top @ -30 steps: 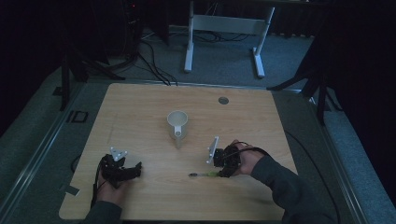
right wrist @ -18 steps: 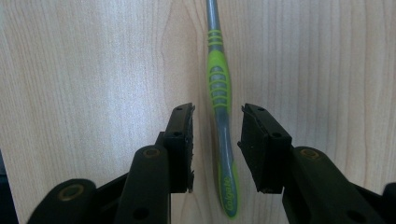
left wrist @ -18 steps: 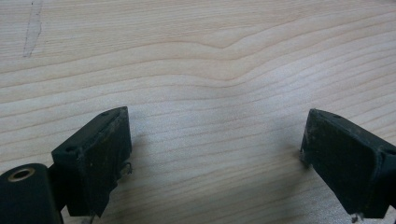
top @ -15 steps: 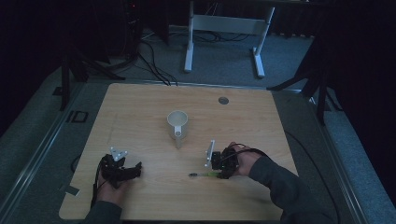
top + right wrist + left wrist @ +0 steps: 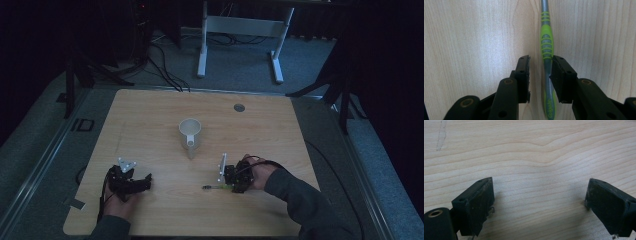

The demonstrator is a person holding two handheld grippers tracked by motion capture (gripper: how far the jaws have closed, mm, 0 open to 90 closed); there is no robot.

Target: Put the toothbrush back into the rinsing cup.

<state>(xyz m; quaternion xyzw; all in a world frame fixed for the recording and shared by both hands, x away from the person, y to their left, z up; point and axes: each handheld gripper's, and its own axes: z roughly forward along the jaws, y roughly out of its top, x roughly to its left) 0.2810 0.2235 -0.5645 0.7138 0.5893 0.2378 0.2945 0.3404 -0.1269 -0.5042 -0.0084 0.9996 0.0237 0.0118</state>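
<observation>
A green and grey toothbrush lies flat on the wooden table, seen small in the high view near the front right. My right gripper straddles its handle: the right jaw touches it, and a narrow gap stays between the handle and the left jaw, so it is open. In the high view the right gripper sits at the toothbrush's right end. My left gripper is open wide over bare wood, resting at the front left.
A white mug stands upright mid-table with its handle toward the front. A round grey cable port is set in the far right of the tabletop. A white frame stands on the floor beyond the table.
My right gripper has slid a little leftward along the table onto the toothbrush's handle. The left gripper and the mug have stayed put.
</observation>
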